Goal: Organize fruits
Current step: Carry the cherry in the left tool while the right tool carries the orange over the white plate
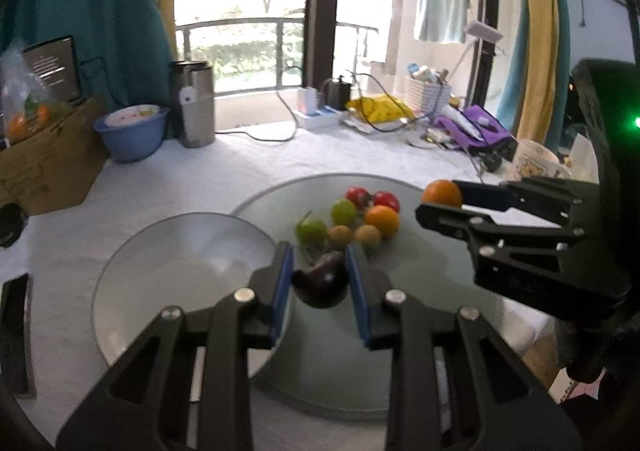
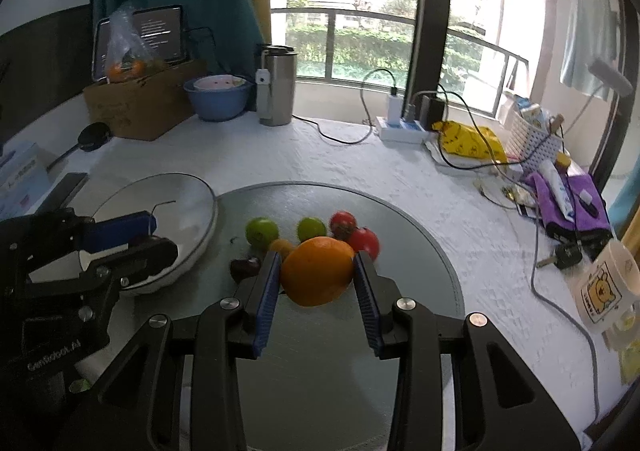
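I see an orange [image 2: 316, 271] fruit between blue pads [image 2: 267, 299] and a dark purple plum [image 1: 320, 283]. Two green limes [image 2: 262, 231], two red tomatoes [image 2: 362, 241] lie on the grey glass turntable [image 2: 420, 251]. The tablecloth [image 2: 280, 159] is white, the bowl [image 2: 218, 99] blue.

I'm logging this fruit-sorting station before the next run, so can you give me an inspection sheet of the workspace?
Surface: white tablecloth, round glass turntable on it.
Job's things: white bowl beside turntable; green, red and small yellow fruits clustered on the glass.
Grippers: left gripper shut on dark plum; right gripper shut on orange.
Clutter: cardboard box, blue bowl, steel mug, yellow bag, purple cloth.
Cables: several run from power strip across the cloth.
Surroundings: balcony window, teal curtain.
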Action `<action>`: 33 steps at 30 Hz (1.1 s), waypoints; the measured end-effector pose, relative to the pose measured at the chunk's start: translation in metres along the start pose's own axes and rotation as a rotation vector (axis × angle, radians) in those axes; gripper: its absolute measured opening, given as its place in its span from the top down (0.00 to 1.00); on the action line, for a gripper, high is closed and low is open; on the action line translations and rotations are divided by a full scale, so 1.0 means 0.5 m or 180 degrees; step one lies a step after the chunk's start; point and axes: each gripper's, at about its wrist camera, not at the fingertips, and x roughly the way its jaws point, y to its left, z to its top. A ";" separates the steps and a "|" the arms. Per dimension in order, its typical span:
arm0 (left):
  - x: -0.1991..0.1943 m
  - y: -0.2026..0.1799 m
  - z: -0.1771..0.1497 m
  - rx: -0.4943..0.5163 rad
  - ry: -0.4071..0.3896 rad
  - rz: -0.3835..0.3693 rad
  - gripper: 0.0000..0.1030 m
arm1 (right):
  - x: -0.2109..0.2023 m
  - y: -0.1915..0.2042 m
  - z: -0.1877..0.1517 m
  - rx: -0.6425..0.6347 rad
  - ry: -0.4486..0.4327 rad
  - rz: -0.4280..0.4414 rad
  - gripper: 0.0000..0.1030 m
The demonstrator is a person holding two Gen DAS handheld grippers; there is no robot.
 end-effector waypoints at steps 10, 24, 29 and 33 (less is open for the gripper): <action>-0.015 0.110 -0.018 -0.0244 -0.0059 0.0271 0.72 | 0.027 0.080 0.033 -0.0206 -0.0021 0.0151 0.62; 0.008 0.232 -0.046 -0.0609 0.0051 0.0561 0.72 | 0.094 0.174 0.064 -0.0433 0.0089 0.0425 0.62; 0.029 0.261 -0.051 -0.0680 0.0132 0.0595 0.71 | 0.133 0.198 0.073 -0.0465 0.0180 0.0524 0.62; 0.056 0.286 -0.053 -0.0771 0.0328 0.0550 0.71 | 0.166 0.217 0.082 -0.0489 0.0252 0.0589 0.62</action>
